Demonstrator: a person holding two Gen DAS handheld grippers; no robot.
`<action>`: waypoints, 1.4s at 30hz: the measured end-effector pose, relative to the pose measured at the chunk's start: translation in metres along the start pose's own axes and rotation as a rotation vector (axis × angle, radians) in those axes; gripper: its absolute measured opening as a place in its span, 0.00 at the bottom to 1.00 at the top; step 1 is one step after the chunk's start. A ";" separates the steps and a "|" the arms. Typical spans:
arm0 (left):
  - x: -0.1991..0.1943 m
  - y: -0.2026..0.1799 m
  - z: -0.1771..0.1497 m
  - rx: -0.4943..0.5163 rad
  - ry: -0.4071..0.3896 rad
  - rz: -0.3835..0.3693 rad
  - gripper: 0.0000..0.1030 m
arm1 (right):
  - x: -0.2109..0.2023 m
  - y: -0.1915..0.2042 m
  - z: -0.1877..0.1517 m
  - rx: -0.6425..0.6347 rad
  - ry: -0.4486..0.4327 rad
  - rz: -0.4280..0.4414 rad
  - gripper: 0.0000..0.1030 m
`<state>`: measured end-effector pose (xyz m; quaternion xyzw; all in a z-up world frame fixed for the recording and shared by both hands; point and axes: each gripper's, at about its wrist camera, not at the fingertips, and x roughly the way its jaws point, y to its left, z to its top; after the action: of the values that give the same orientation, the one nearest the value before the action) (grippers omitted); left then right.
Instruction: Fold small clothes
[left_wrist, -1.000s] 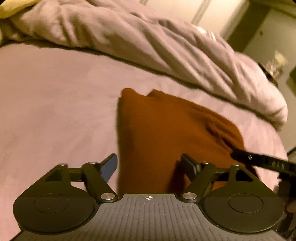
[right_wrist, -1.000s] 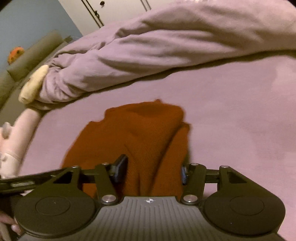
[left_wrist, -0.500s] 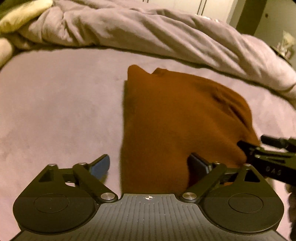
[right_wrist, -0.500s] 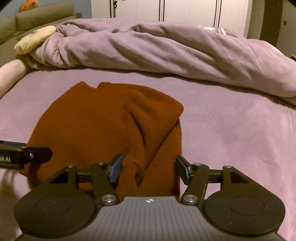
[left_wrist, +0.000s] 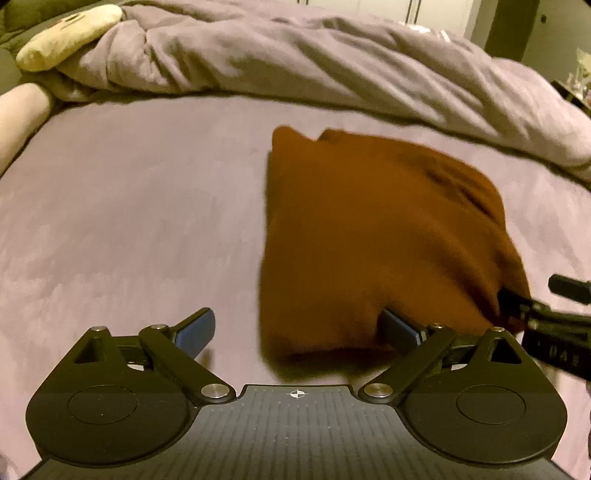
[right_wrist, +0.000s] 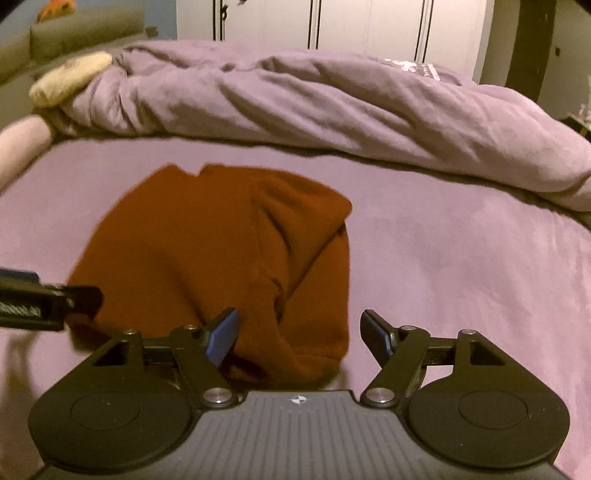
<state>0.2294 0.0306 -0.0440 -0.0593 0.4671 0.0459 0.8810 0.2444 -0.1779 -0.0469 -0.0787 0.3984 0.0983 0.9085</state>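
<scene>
A rust-brown knitted garment (left_wrist: 369, 236) lies folded on the mauve bed sheet (left_wrist: 129, 221); it also shows in the right wrist view (right_wrist: 207, 251) with a sleeve fold along its right side. My left gripper (left_wrist: 299, 330) is open, its jaws wide apart around the garment's near left corner. My right gripper (right_wrist: 299, 332) is open around the garment's near right corner. Each gripper's tip shows at the edge of the other's view, the right one (left_wrist: 554, 317) and the left one (right_wrist: 48, 299).
A bunched mauve duvet (right_wrist: 332, 107) lies across the back of the bed. A cream plush pillow (left_wrist: 66, 37) and a pale pink bolster (left_wrist: 18, 114) sit at the back left. White wardrobe doors (right_wrist: 332, 26) stand behind.
Both grippers have levelled out and drawn back toward the garment's near edge. The left gripper's jaws have opened wider. The garment has stayed flat on the sheet.
</scene>
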 end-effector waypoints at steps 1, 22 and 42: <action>-0.001 -0.001 -0.001 0.002 0.001 0.005 0.96 | 0.002 -0.002 0.000 0.009 0.006 -0.001 0.71; -0.051 0.006 -0.030 -0.010 0.009 0.081 0.99 | -0.031 0.006 -0.030 -0.005 0.166 -0.090 0.91; -0.088 -0.014 -0.035 0.102 -0.045 0.137 1.00 | -0.089 0.027 -0.029 0.109 0.140 0.042 0.96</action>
<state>0.1533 0.0090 0.0100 0.0189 0.4519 0.0837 0.8880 0.1582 -0.1682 -0.0021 -0.0275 0.4674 0.0897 0.8791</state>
